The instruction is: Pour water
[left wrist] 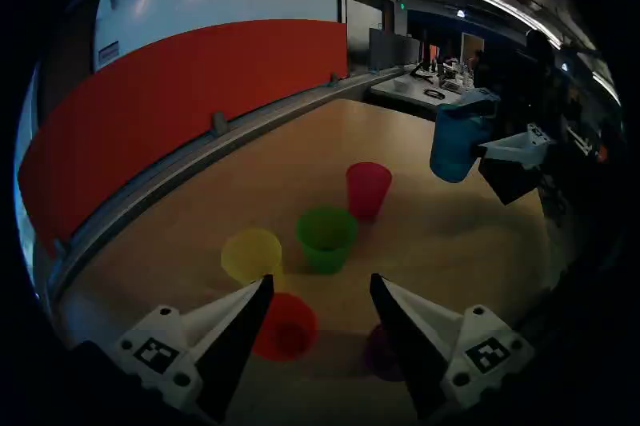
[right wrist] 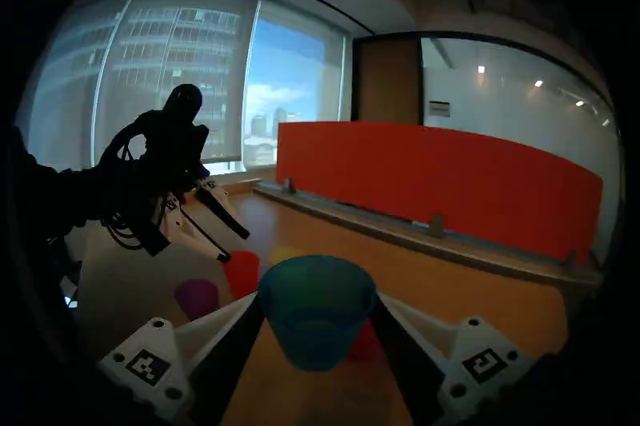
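Note:
My right gripper (right wrist: 318, 298) is shut on a blue cup (right wrist: 318, 322), which it holds upright above the wooden table (right wrist: 448, 298). In the left gripper view the same blue cup (left wrist: 456, 142) hangs in the air at the right, held by the right gripper (left wrist: 480, 150). Below it on the table stand a red cup (left wrist: 368, 189), a green cup (left wrist: 326, 236) and a yellow cup (left wrist: 252, 254). My left gripper (left wrist: 322, 282) is open low over the table, with an orange-red cup (left wrist: 284, 328) between its fingers and a purple cup (left wrist: 382, 354) partly behind one finger.
A long red partition (left wrist: 192, 90) with a grey rail runs along the table's far side. In the right gripper view, the left gripper (right wrist: 234, 246) and the hand holding it hover over the orange-red cup (right wrist: 242, 272) and purple cup (right wrist: 197, 296). Desks with clutter (left wrist: 432, 86) stand beyond the table.

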### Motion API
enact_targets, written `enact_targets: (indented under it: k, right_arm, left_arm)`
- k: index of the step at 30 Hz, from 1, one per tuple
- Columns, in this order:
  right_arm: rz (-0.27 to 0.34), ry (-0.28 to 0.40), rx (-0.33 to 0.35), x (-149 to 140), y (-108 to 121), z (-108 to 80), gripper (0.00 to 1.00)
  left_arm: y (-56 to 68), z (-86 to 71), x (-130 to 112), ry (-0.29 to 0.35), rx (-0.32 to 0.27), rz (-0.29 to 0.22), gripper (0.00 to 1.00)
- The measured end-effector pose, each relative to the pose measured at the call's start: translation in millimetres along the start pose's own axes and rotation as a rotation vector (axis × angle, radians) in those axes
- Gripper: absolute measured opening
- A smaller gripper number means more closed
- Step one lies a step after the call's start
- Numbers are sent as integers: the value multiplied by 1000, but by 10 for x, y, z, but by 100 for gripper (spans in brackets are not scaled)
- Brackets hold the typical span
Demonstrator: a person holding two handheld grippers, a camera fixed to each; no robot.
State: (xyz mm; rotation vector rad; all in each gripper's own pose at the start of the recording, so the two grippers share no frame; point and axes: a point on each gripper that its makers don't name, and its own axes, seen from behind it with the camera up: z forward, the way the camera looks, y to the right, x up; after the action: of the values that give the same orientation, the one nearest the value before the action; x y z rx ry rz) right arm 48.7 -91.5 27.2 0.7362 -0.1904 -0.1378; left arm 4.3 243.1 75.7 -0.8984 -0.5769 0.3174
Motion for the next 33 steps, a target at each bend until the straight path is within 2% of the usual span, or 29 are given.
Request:
enact_targets:
  k: [12, 33]
  right_arm:
    - [2, 76, -3, 200, -19, -40, 91]
    - [-13, 74, -15, 231, 48, -96, 91]
  left_arm:
    - [7, 82, -29, -27, -16, 9, 89]
    - [1, 380, -51, -100, -1, -4, 89]
